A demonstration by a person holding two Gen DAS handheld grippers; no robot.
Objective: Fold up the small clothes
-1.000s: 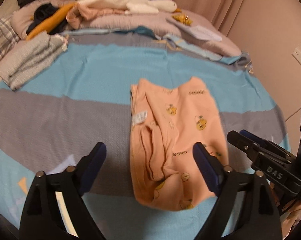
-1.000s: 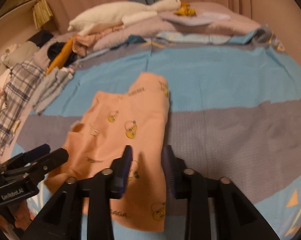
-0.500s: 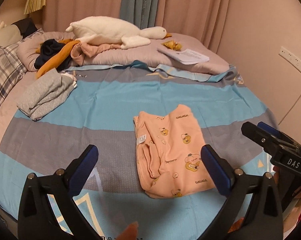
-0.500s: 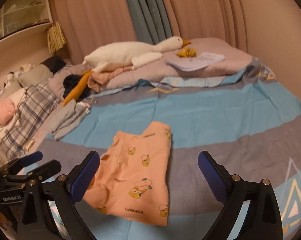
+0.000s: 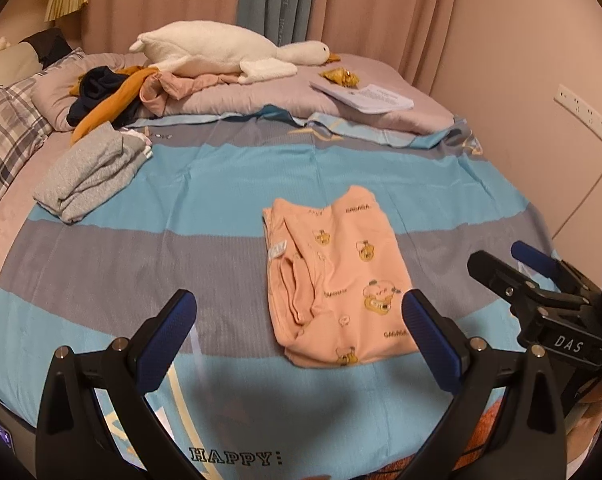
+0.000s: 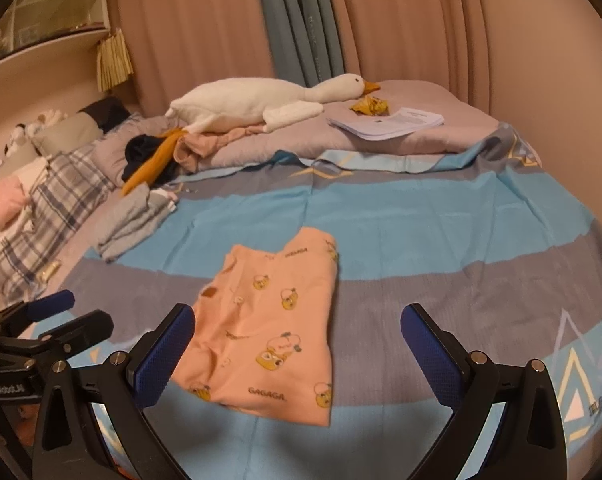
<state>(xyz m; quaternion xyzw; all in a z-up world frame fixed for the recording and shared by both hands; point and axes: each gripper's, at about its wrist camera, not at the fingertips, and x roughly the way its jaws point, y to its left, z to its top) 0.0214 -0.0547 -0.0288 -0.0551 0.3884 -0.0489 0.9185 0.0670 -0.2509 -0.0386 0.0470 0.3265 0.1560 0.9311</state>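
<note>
A small peach garment (image 5: 337, 284) with yellow cartoon prints lies folded flat on the blue and grey striped bed sheet (image 5: 221, 184). It also shows in the right wrist view (image 6: 267, 328). My left gripper (image 5: 301, 340) is open and empty, held above the near edge of the bed, back from the garment. My right gripper (image 6: 297, 348) is open and empty too, at the garment's near right. Each gripper shows at the edge of the other's view: the right one (image 5: 541, 292) and the left one (image 6: 45, 324).
A folded grey garment (image 5: 89, 168) lies at the far left. A white goose plush (image 5: 221, 52), a pile of dark and orange clothes (image 5: 105, 96) and papers (image 5: 365, 96) lie on the pillows at the back. A plaid blanket (image 6: 41, 216) is at left; a wall is at right.
The right gripper opened from nearly shut. Both grippers pulled up and back from the garment, which now lies folded and farther off in both views.
</note>
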